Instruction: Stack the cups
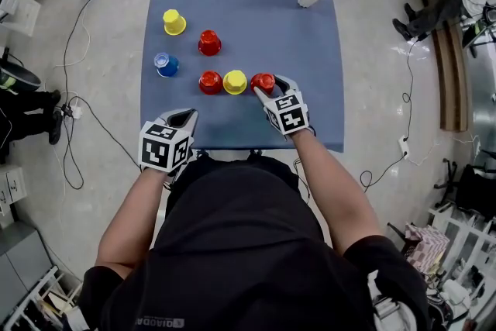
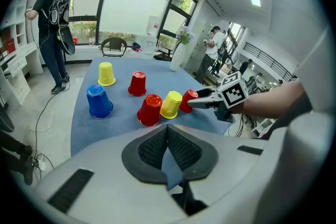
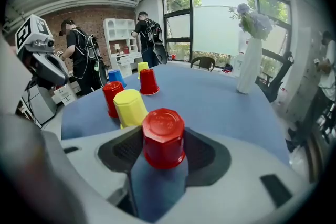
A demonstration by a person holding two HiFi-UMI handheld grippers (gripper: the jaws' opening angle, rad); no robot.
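The right gripper (image 1: 269, 85) clasped the upturned red cup (image 3: 163, 136) at three o'clock of the yellow cup (image 1: 235, 81); the left gripper (image 1: 183, 117), jaws pressed together, empty, hung at seven o'clock

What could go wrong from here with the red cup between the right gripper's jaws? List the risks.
1. The right gripper flanks the red cup, and the yellow cup stands close beside it, so a jaw may knock the yellow one during the lift.
2. The red cup stands upside down and narrows toward its top, so it may slip from the pads if gripped loosely.
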